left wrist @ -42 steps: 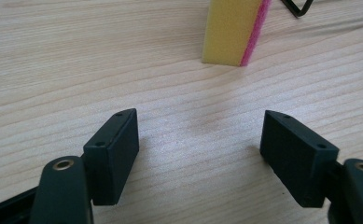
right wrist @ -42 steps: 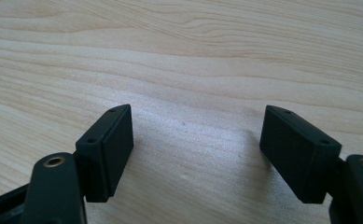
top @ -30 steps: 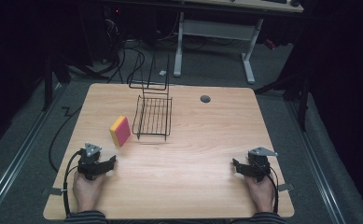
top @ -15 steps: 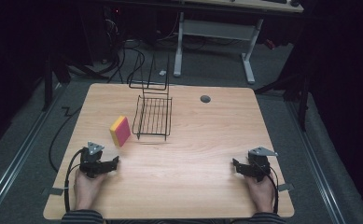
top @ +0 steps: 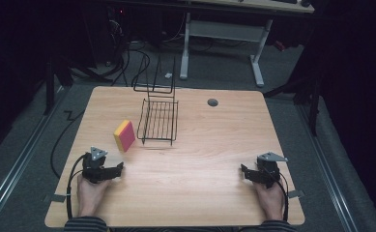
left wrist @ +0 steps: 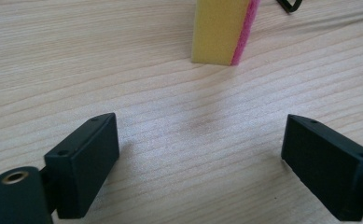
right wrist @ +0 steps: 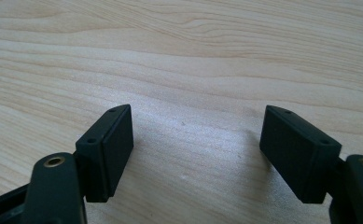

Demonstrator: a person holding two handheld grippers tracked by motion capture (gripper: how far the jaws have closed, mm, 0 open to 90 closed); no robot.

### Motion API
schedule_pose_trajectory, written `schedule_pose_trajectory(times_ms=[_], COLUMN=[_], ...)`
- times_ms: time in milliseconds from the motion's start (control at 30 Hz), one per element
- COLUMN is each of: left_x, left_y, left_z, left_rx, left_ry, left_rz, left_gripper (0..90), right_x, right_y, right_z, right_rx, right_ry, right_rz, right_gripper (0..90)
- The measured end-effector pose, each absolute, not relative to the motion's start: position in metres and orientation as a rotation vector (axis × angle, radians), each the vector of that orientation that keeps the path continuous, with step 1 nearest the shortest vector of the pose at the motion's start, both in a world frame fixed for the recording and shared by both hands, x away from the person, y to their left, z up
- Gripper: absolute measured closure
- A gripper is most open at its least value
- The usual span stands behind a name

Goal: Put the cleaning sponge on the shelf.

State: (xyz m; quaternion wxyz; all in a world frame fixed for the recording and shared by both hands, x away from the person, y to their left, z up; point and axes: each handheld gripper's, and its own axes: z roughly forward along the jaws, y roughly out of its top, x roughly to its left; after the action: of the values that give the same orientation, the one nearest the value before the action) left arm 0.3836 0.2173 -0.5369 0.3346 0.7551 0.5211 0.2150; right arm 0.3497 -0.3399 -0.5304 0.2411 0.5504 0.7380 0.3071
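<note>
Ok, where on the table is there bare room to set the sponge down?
The widest bare wood lies between the left tool and right tool, and it runs up the right side of the table past the wire rack to the grommet. It is crowded at the left centre, where the sponge stands close beside the rack.

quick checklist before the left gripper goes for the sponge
1. Left gripper jaws open with nothing between them; they have just been opening: ok.
2. Sponge stands on edge, free of the gripper and apart from the wire rack: ok.
3. Bare wood lies between the left jaws and the sponge in the left gripper view: ok.
4. Right gripper open, resting far from the sponge: ok.
5. Sponge steady enough not to tip when touched: cannot tell.
</note>
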Motion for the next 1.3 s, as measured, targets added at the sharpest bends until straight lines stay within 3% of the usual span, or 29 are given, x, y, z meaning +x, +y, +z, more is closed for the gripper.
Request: schedule_pose_trajectory(times_ms=[667,1300], left_x=[0.364,0.377], left_y=[0.208,0.207], left_z=[-0.514,-0.477], left_rx=[1.903,1.833], left_ry=[1.293,1.221], left_rz=[0.552,0.561], left_gripper=[13.2,18.0], right_x=[0.35,0.35], right_y=[-0.34,-0.34], right_z=[-0.53,-0.53], right_rx=[1.505,1.503], right_ry=[2.019,2.021], right_rz=[0.84,0.839], right_gripper=[26.0,25.9])
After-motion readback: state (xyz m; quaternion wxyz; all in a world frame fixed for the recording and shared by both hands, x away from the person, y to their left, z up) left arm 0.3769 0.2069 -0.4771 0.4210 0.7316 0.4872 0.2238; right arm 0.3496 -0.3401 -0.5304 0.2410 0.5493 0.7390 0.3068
